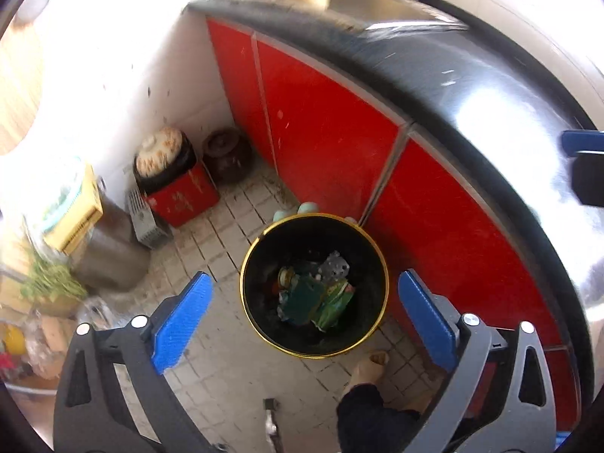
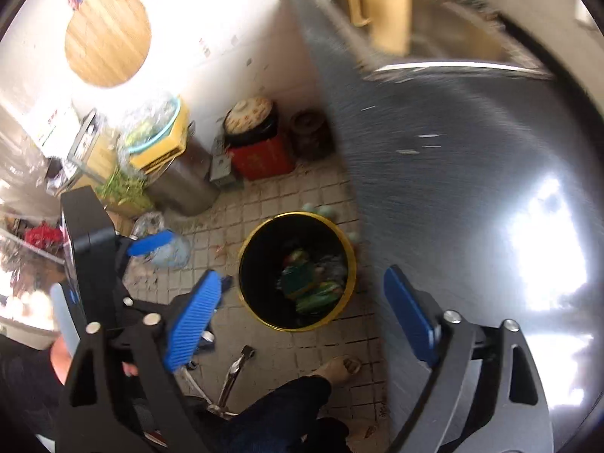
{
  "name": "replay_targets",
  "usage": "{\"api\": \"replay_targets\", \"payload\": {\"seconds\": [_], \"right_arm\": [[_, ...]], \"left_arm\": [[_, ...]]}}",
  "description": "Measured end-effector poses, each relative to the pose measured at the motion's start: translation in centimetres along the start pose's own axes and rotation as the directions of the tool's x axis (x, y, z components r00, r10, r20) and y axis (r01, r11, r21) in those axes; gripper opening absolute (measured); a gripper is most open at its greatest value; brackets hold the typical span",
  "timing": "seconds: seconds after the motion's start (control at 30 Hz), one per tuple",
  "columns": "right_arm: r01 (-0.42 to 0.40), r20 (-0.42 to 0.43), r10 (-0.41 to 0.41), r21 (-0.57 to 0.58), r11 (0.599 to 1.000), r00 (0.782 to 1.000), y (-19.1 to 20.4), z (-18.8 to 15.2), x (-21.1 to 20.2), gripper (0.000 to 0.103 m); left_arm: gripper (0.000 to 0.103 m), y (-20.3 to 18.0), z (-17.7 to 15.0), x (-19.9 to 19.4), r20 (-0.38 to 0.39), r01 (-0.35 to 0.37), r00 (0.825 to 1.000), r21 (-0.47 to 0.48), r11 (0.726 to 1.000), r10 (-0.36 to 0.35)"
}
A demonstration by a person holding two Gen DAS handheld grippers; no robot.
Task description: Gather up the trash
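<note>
A black trash bin with a gold rim (image 1: pixel 383 264) stands on the tiled floor beside the red cabinets. Crumpled green and silver wrappers (image 1: pixel 321 294) lie at its bottom. My left gripper (image 1: pixel 305 313) is open and empty, high above the bin. In the right wrist view the bin (image 2: pixel 353 260) shows with the wrappers (image 2: pixel 313 283) inside. My right gripper (image 2: pixel 302 309) is open and empty, over the bin and the counter edge. The left gripper (image 2: pixel 151 245) shows at the left of that view.
A dark steel counter (image 1: pixel 472 87) with a sink (image 2: pixel 453 37) and a yellow jug (image 2: pixel 389 11) runs on the right. A red box (image 1: pixel 185 196), a brown jar (image 1: pixel 226 151), a metal pot (image 1: pixel 109 253) and boxes crowd the floor corner. A bare foot (image 1: pixel 370 366) stands near the bin.
</note>
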State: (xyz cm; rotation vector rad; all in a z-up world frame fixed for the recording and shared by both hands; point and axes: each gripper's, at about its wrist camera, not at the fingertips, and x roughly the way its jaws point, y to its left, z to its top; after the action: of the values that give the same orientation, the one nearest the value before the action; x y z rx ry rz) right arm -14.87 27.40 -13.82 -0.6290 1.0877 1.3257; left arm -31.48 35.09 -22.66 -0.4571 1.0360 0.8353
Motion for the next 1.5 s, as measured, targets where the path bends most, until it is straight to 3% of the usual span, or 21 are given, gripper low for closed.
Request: {"api": "replay_targets", "payload": {"seconds": [0.13, 0.23, 0.33, 0.4, 0.47, 0.57, 0.7, 0.87, 1.03, 1.27, 1.5], "right_arm": [[0.183, 0.061, -0.189, 0.086, 0.979, 0.98, -5.2, -4.0, -7.7, 0.096], [0.339, 0.076, -0.364, 0.225, 0.913, 0.928, -10.1, -8.4, -14.2, 0.096], [0.464, 0.06, -0.523, 0.386, 0.798, 0.85, -13.8, -13.2, -20.6, 0.096], [0.54, -0.004, -0.621, 0.497, 0.679, 0.784, -15.9, -16.8, -24.5, 0.096], [0.555, -0.042, -0.663, 0.589, 0.587, 0.747, -17.6, -19.9, -27.5, 0.096], [0.552, -0.089, -0.711, 0.699, 0.455, 0.698, -18.6, -24.1, -31.4, 0.096], [0.518, -0.128, -0.734, 0.787, 0.334, 0.667, -18.4, -28.3, -34.3, 0.096], [0.461, -0.146, -0.735, 0.853, 0.246, 0.662, -18.1, -32.3, -36.5, 0.096], [0.442, -0.148, -0.733, 0.869, 0.225, 0.664, -17.1, -34.0, -37.0, 0.096], [0.445, -0.142, -0.73, 0.863, 0.24, 0.669, -16.7, -33.9, -36.9, 0.096], [0.443, -0.134, -0.727, 0.86, 0.252, 0.674, -16.8, -33.6, -36.9, 0.096]], "left_arm": [[0.096, -5.9, 1.9, -4.5, 0.017, 0.077, 0.997, 0.096, 0.992, -0.079], [0.096, -12.3, 3.4, -8.0, 0.063, 0.128, 0.987, 0.219, 0.967, -0.145], [0.096, -18.9, 4.8, -11.0, 0.076, 0.193, 0.969, 0.355, 0.915, -0.235], [0.096, -22.9, 5.6, -12.8, 0.061, 0.251, 0.95, 0.434, 0.865, -0.306], [0.096, -27.4, 6.4, -14.7, 0.028, 0.32, 0.922, 0.504, 0.802, -0.385], [0.096, -32.8, 6.6, -16.6, -0.002, 0.352, 0.901, 0.587, 0.729, -0.433], [0.096, -38.2, 5.6, -19.0, -0.049, 0.381, 0.881, 0.66, 0.647, -0.47], [0.096, -41.4, 3.7, -21.0, -0.098, 0.403, 0.872, 0.701, 0.588, -0.48], [0.096, -42.3, 2.2, -22.4, -0.09, 0.391, 0.867, 0.733, 0.556, -0.49], [0.096, -42.0, 1.8, -23.2, -0.082, 0.386, 0.868, 0.731, 0.563, -0.489], [0.096, -41.3, 2.1, -23.6, -0.101, 0.416, 0.859, 0.711, 0.567, -0.502]]}}
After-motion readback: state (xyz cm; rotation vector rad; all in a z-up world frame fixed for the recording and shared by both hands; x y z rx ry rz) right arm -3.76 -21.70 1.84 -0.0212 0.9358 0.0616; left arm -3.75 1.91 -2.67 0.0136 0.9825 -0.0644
